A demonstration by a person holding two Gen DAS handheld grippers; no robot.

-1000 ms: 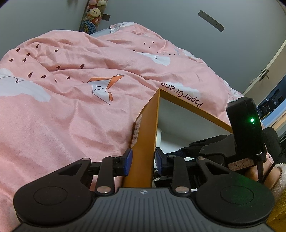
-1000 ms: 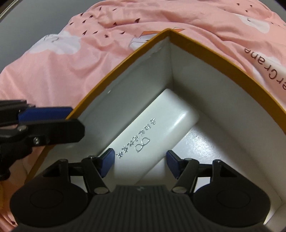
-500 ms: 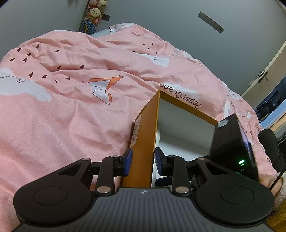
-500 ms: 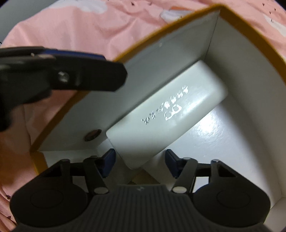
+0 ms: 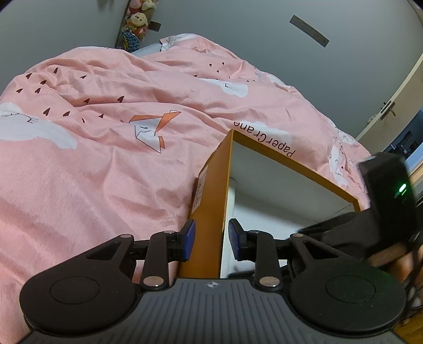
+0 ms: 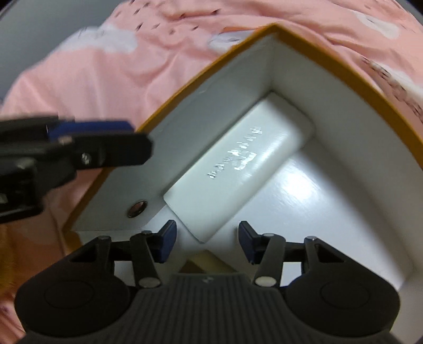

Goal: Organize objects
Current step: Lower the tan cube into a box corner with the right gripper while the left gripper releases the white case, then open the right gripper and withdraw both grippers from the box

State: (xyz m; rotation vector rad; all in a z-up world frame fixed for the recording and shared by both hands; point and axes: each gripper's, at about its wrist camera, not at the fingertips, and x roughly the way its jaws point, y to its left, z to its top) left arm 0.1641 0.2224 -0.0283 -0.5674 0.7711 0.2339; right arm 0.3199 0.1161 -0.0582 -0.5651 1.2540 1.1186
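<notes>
One white case (image 6: 238,169) lying diagonally in orange box (image 6: 343,68), right tongs (image 6: 206,242) open, left tongs (image 5: 211,239) clamping box wall.

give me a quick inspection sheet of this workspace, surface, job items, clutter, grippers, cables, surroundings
surface: pink duvet with cloud and paper crane print, rumpled.
job's things: orange box with white inside, open, resting on the duvet; white case with silver lettering lies flat along the box's left inner wall.
clutter: nothing seen.
grippers: left gripper straddles the box wall, pads close on either side, contact unclear; right gripper open inside the box, near end of the case between its fingers, apart.
cables: nothing seen.
surroundings: grey wall, plush toys at the far corner, door handle at right.
</notes>
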